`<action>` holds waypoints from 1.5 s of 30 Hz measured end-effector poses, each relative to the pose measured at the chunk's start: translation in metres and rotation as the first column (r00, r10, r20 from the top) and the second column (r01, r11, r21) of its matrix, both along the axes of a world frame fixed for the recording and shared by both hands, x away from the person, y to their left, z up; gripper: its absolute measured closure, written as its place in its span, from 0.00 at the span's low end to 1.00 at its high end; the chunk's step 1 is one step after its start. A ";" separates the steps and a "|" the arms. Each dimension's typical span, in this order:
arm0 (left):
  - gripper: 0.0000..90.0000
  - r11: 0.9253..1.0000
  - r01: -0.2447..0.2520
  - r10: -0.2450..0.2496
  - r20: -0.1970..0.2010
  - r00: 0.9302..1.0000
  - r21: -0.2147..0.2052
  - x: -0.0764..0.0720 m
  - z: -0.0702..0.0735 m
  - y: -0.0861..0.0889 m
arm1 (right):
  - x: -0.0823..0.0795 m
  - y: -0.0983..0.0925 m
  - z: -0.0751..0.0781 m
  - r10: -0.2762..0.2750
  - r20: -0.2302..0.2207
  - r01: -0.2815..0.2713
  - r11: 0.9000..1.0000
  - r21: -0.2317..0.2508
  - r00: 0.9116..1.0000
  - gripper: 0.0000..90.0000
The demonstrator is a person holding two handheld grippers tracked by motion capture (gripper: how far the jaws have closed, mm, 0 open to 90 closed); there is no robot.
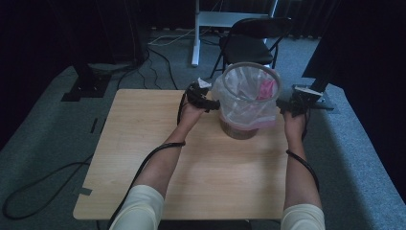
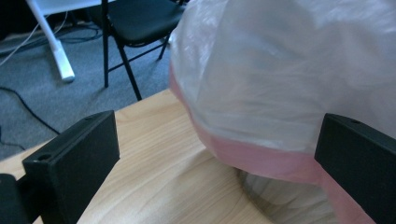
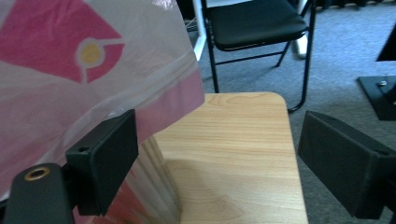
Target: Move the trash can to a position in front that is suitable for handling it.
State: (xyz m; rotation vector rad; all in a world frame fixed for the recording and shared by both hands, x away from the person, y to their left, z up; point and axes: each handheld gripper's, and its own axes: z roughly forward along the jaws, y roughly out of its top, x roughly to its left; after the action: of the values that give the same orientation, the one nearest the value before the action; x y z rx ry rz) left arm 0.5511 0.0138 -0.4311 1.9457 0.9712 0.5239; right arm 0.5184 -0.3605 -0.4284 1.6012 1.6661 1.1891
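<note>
Thin plastic bag (image 1: 249,96) over a bin (image 1: 238,129) at the counter's (image 1: 143,143) far edge between left tool (image 1: 214,104) and right tool (image 1: 282,107); left tool view: jaws wide at the bag's pink hem (image 2: 261,158); right tool view: jaws wide; likely to tear or tip if tugged unevenly.
</note>
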 end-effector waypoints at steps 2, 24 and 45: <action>0.00 1.000 0.006 -0.006 -0.004 1.000 -0.002 0.001 0.001 0.001 | 0.000 0.000 0.000 0.006 0.006 -0.006 1.000 0.004 1.000 0.13; 0.00 1.000 -0.004 0.004 -0.005 1.000 0.017 -0.011 0.002 0.045 | 0.001 0.037 0.000 0.160 -0.001 -0.160 0.987 0.007 0.987 0.14; 0.01 0.995 -0.100 0.100 -0.013 0.995 0.016 -0.013 -0.005 0.096 | -0.003 0.094 -0.008 0.330 0.007 -0.330 0.944 -0.010 0.944 0.14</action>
State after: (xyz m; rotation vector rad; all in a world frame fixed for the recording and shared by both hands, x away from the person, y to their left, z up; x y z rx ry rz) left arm 0.5386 0.1096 -0.4362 1.9235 1.0808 0.5771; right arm 0.5151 -0.2667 -0.4366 1.3411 1.9867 1.3429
